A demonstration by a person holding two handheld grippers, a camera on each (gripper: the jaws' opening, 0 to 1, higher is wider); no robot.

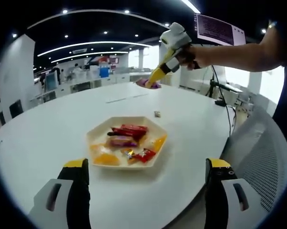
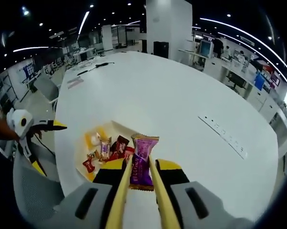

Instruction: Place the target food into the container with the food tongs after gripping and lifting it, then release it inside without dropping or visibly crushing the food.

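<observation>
Yellow food tongs (image 2: 139, 191), squeezed by the right gripper (image 2: 139, 177), are seen pinching a purple snack packet (image 2: 143, 162) aloft above the candy tray (image 2: 114, 128). Release remains undone. Left gripper (image 1: 146, 164) is held wide open, empty.

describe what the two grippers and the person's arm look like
Left gripper: light grey housings, black fingers capped in yellow. Right gripper: the same grey, black and yellow, with yellow food tongs fitted between the fingers; from the left gripper view it has a white body with a black-and-white band. The person's forearm is bare, no sleeve visible.
</observation>
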